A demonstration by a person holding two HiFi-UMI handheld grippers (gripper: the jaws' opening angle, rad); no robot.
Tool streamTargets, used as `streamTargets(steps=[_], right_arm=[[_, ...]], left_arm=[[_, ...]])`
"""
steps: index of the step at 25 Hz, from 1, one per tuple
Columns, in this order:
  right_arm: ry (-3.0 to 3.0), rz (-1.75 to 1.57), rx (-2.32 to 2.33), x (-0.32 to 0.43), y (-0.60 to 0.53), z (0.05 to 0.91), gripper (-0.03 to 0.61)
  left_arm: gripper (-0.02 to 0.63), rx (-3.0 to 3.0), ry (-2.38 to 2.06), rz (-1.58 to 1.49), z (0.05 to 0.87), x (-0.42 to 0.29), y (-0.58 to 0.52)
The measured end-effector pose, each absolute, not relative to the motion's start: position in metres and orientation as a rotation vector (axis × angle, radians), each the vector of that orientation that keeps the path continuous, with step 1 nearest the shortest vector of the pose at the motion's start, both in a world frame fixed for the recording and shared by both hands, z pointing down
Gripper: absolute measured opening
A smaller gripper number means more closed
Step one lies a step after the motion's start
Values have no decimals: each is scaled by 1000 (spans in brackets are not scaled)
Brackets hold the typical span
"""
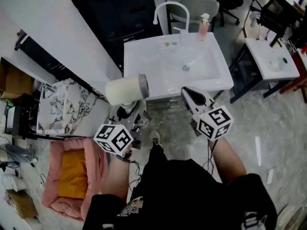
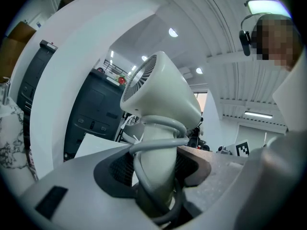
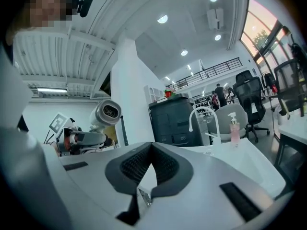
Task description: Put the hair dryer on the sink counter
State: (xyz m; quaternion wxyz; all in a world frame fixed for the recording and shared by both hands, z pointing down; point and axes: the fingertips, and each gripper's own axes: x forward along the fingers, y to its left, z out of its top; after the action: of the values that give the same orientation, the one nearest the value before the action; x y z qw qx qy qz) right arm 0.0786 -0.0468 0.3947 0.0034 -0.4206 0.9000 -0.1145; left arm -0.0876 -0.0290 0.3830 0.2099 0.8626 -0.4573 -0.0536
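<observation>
Closest in, a person in black clothes stands with a hand-held gripper in each hand, both held out level ahead. To the person's left, on the floor, lies a pink pet bed (image 1: 53, 176) with an orange cushion.

The left hand-held gripper (image 2: 156, 174) is pinching the handle of the hair dryer (image 2: 160, 95), its pads pressed on either side of the pale handle. A grey cord (image 2: 158, 145) is looped round the handle just above the grip. The dryer's cream body sits crosswise on top of the handle, and in the head view its grey end (image 1: 143, 86) faces the right hand-held gripper. The dryer is up in the air, at the front left corner of the counter (image 1: 144, 51) and not resting on it.

The right hand-held gripper (image 3: 151, 145) has its jaws pressed together at the tips, with nothing between them. It points at the front edge of the counter.

Beyond them is the white counter with its basin. At its back stand a curved white tap (image 1: 169, 7) and a pink soap bottle (image 1: 204, 27). Behind those are a grey chair (image 1: 204, 6) and a black cabinet (image 1: 117, 13).
</observation>
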Motion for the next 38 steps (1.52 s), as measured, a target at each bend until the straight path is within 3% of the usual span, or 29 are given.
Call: streamTargets(steps=[20,38], right_arm=[[2779,-361,-1474,-21,-236,387,-2],[2756,-380,-1579,-48,-316,398,-2]], left_arm=[[204,2388,-1137,-136,400,-190,-228],[204,2357,-1042,-104,429,-213,-329]])
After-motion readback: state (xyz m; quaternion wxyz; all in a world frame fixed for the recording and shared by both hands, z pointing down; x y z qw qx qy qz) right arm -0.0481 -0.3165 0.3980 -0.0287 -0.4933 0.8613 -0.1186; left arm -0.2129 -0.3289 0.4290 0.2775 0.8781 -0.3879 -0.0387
